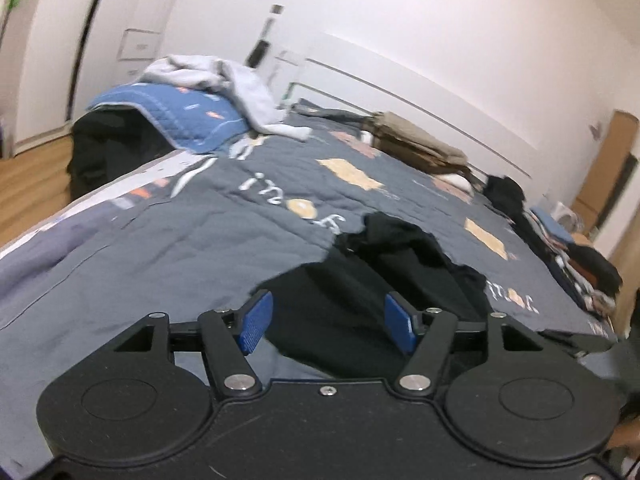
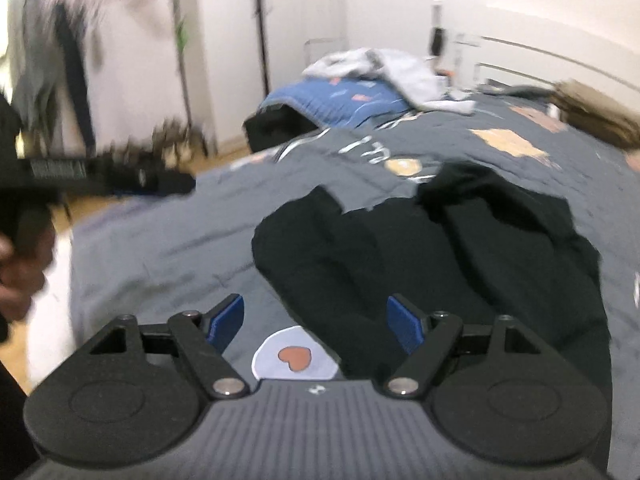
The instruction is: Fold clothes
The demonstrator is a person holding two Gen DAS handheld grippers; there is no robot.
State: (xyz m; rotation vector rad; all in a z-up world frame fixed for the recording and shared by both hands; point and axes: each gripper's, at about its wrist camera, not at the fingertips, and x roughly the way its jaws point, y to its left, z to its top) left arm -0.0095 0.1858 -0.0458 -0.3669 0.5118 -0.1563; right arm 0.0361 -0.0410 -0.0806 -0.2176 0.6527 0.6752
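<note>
Just starting on a black garment, by the look of it. Spread out loosely on the grey quilt, close to the front edge of the bed and about midway along it. Still bumpy and crooked, with a lumpy bit at the far end. No neat fold to be seen in it yet.

Looking at the left gripper: open about halfway, blue pads well apart, nothing pinched. Hanging over the near part of the black garment, not touching it as far as can be told.

Looking at the right gripper: open wide, nothing held. Pointing at the near end of the same black garment, just past a white patch with a heart on the quilt.

Some work done already, most likely: a flat tan stack by the far edge, next to the headboard. More clothes in a heap along the right edge, too small and messy to tell if folded.

Still to do: smooth the black garment flat, fold it, put it away. Then probably the light grey garment, dumped in a bundle on the blue cover at the far left corner.
</note>
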